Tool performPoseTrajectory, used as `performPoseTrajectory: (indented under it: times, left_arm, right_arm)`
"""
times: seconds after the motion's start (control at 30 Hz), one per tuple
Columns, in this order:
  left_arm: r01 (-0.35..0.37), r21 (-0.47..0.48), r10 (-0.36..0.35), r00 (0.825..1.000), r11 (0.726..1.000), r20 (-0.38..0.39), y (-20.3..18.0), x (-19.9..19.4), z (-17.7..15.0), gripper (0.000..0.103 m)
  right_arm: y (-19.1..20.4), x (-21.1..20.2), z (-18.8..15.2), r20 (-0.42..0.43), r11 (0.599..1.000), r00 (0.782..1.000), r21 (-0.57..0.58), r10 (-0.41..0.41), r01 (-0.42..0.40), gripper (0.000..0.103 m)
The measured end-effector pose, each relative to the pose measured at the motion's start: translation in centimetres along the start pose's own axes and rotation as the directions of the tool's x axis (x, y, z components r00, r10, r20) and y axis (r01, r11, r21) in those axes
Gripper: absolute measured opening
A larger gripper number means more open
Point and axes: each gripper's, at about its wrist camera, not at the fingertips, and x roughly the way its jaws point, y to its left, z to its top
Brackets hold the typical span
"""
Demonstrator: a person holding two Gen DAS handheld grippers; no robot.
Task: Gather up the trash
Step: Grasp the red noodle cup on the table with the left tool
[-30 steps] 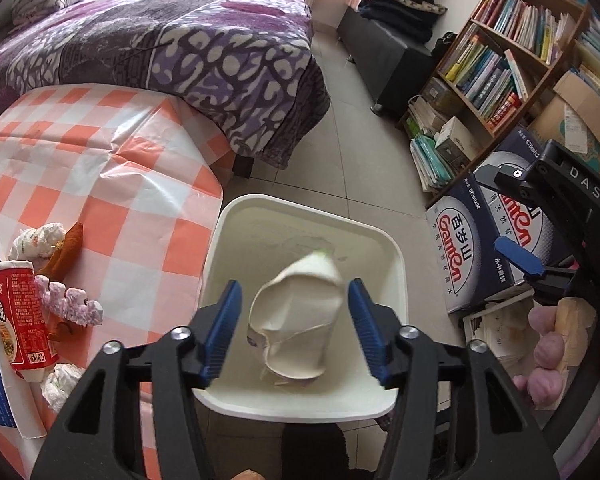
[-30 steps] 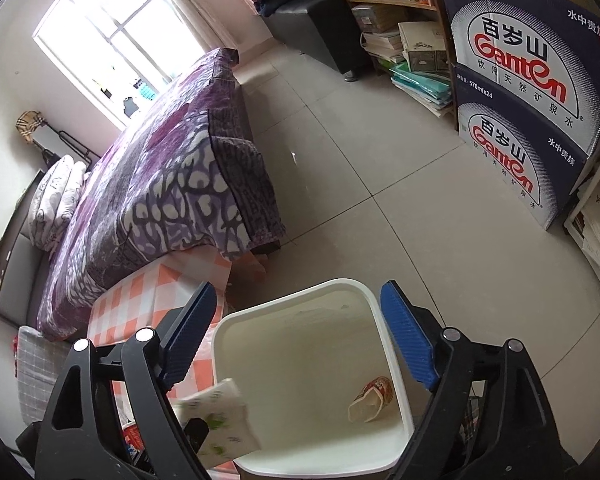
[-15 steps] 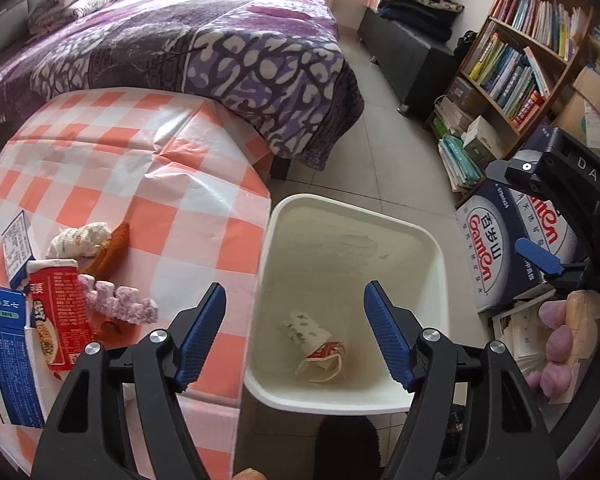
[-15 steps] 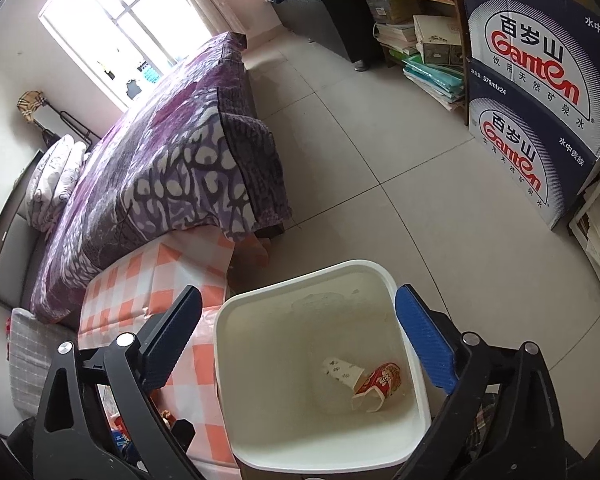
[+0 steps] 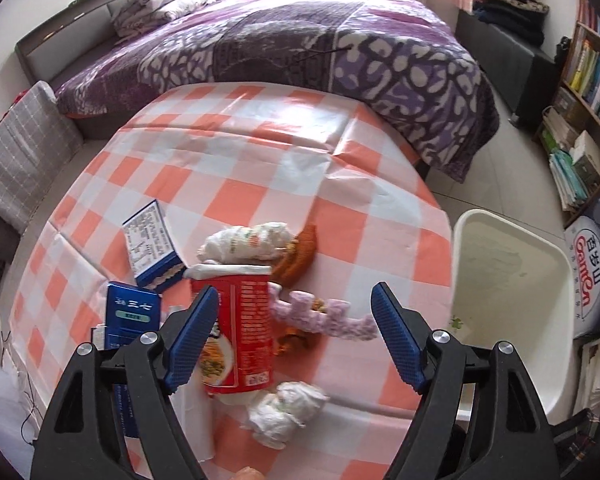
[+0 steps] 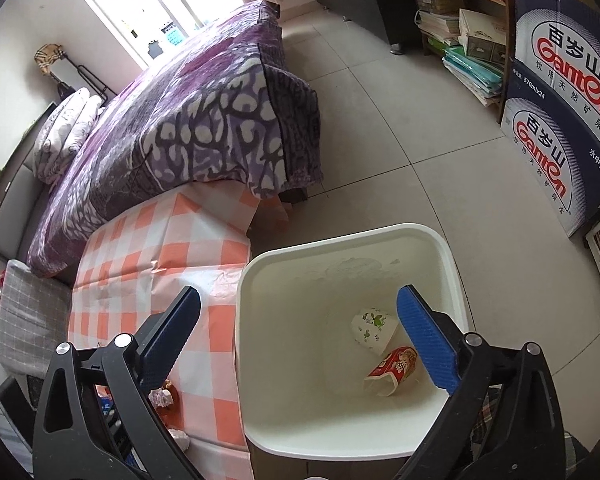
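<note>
Left gripper point(image 5: 292, 336), jaws just spreading, empty, hangs over red cup point(image 5: 236, 332) lying lengthwise by its left finger.

A home bedroom: purple-quilted bed point(image 5: 320, 64), bookshelf point(image 5: 588, 92)

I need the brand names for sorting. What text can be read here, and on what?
"百岁山 Ganten", "570ml×24", "饮用天然矿泉水": stacked water cartons.
"三七": blue box on the table.
Red noodle cup, leaflet, crushed red cup in the bin, book spines: too small or blurred.
</note>
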Motion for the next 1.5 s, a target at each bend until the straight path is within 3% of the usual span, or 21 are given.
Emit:
performPoseTrajectory:
  times: [0.13, 0.23, 0.43, 0.47, 0.5, 0.63, 0.8, 1.07, 1.2, 1.5]
  left_arm:
    - [-0.028, -0.021, 0.025, 0.994, 0.999, -0.105, 2.7, 2.4, 0.7, 0.076]
    - [-0.001, -0.055, -0.009, 0.986, 0.998, -0.169, 4.8, 4.1, 0.9, 0.076]
    - [0.085, -0.078, -0.100, 0.971, 0.993, -0.215, 5.8, 6.0, 0.4, 0.074]
    - [0.094, -0.076, -0.108, 0.971, 0.993, -0.212, 5.8, 6.1, 0.3, 0.070]
    - [0.104, -0.073, -0.117, 0.971, 0.992, -0.207, 5.8, 6.1, 0.3, 0.057]
    - [0.174, -0.130, -0.194, 0.968, 0.976, -0.160, 7.1, 5.3, 0.7, 0.046]
    - [0.238, -0.232, -0.262, 0.962, 0.943, -0.080, 10.0, 3.4, 1.5, 0.044]
    - [0.251, -0.313, -0.245, 0.968, 0.916, 0.058, 15.1, -1.2, 2.0, 0.044]
    - [0.262, -0.347, -0.247, 0.965, 0.901, 0.085, 17.1, -2.3, 1.7, 0.044]
    - [0.273, -0.373, -0.253, 0.962, 0.887, 0.102, 20.2, -3.2, 0.6, 0.045]
  right_arm:
    - [1.4, 0.5, -0.7, -0.023, 0.998, 1.000, -0.057, -0.005, 0.004, 0.095]
    - [2.3, 0.9, -1.0, -0.045, 0.996, 0.999, -0.086, 0.004, -0.008, 0.095]
    - [4.2, 1.7, -2.1, -0.082, 0.990, 0.997, -0.139, 0.010, -0.022, 0.095]
    - [4.6, 1.9, -2.3, -0.090, 0.988, 0.996, -0.152, 0.012, -0.026, 0.095]
    - [5.1, 2.0, -2.6, -0.097, 0.985, 0.995, -0.168, 0.014, -0.030, 0.095]
    - [6.9, 2.3, -3.5, -0.115, 0.974, 0.993, -0.220, 0.021, -0.046, 0.095]
    - [9.0, 2.9, -4.8, -0.161, 0.964, 0.986, -0.251, 0.045, -0.085, 0.095]
    - [13.7, 3.8, -9.9, -0.302, 0.926, 0.951, -0.335, 0.068, -0.172, 0.095]
    - [16.1, 4.7, -13.5, -0.375, 0.911, 0.926, -0.363, 0.048, -0.194, 0.095]
    - [18.6, 5.9, -18.2, -0.395, 0.845, 0.916, -0.510, -0.065, -0.160, 0.094]
